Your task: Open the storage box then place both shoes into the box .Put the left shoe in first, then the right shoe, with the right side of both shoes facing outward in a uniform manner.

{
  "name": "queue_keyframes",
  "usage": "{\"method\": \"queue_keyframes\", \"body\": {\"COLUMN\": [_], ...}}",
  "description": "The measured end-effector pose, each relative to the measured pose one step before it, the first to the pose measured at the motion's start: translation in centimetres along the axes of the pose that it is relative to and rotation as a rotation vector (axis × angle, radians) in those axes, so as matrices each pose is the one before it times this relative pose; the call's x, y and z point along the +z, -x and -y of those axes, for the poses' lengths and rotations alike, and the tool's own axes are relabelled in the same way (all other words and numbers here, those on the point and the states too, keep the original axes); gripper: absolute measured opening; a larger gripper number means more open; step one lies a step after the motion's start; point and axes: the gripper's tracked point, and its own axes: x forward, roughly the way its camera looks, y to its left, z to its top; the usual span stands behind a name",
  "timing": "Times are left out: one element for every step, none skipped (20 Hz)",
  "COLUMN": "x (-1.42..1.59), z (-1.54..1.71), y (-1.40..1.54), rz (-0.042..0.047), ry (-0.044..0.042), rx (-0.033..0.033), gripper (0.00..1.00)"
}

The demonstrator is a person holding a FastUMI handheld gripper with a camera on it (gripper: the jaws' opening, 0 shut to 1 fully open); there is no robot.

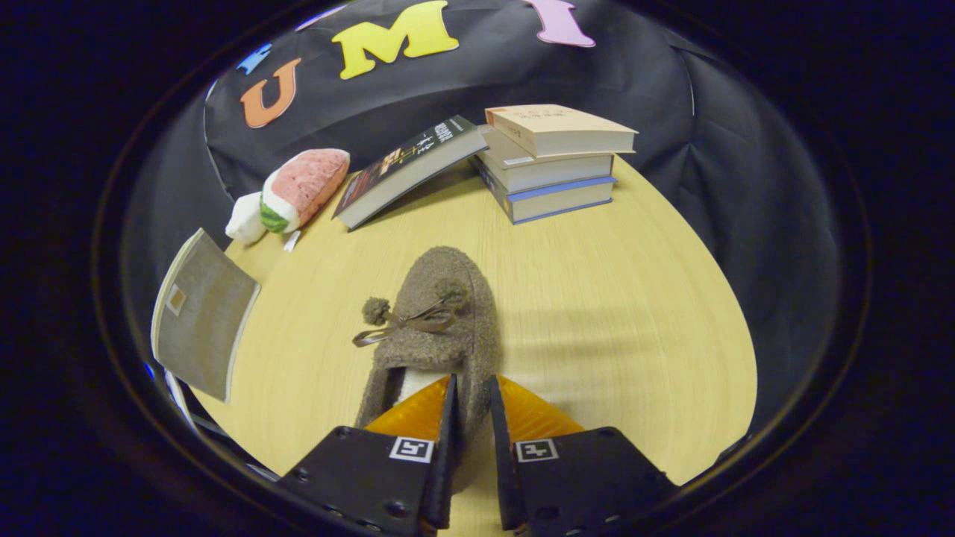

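While my gripper (470, 418) sits at the bottom centre of the frame, its two fingers are drawn close together around the right wall of the heel of a fuzzy brown slipper-style shoe with a ribbon bow and two pom-poms (440, 321); one finger reaches inside the opening and the other lies outside, so I judge it clamped on that wall. That shoe runs from the fingers toward the middle of the frame, toe pointing away, on the pale wooden table (634, 313). At the left edge stands a grey panel with a small tan label (200, 313), which may be part of the storage box, though I cannot tell. Beyond, toward the top, lie a plush watermelon-slice toy (295, 192), a dark-covered book leaning on its neighbours (406, 168) and a stack of three books (552, 160). My worry is the grip: soft fabric held by one thin wall could sag or slide free when lifted, and the shoe might swing, spoiling which side faces outward.
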Motion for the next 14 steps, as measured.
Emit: {"method": "queue_keyframes", "body": {"x": [-0.086,-0.049,0.275,-0.083,-0.004,0.037,-0.150,-0.187,-0.307,-0.028,-0.170,-0.164,-0.058,0.015], "z": [0.099,-0.032,0.052,0.113,0.175,0.182,-0.166,-0.091,-0.086,-0.061,-0.214,-0.215,-0.285,-0.439], "y": [-0.004,0.064,0.069,-0.153,0.339,0.121,0.171,0.389,0.527,0.549,0.616,0.673,0.637,0.785], "rz": [-0.00219,-0.01756,0.00120,-0.00948,-0.00039,-0.00602,-0.00472,-0.00617,-0.00513,0.00441,0.00077,0.00274,0.00181,0.00621], "ry": [-0.01482,-0.01685,-0.03211,-0.01951,-0.02731,-0.02896,-0.03173,-0.02979,-0.03012,-0.03407,-0.01911,-0.01540,-0.00994,-0.01121], "rx": [0.00206,0.00850,0.00374,0.00505,-0.00082,-0.00204,0.00161,0.00485,0.00579,0.00363,0.00107,-0.00069,0.00086,-0.00006], "gripper": [0.04,0.03,0.03,0.00,0.00,0.00,0.00,0.00,0.00,0.00,0.00,0.00,0.00,0.00]}}
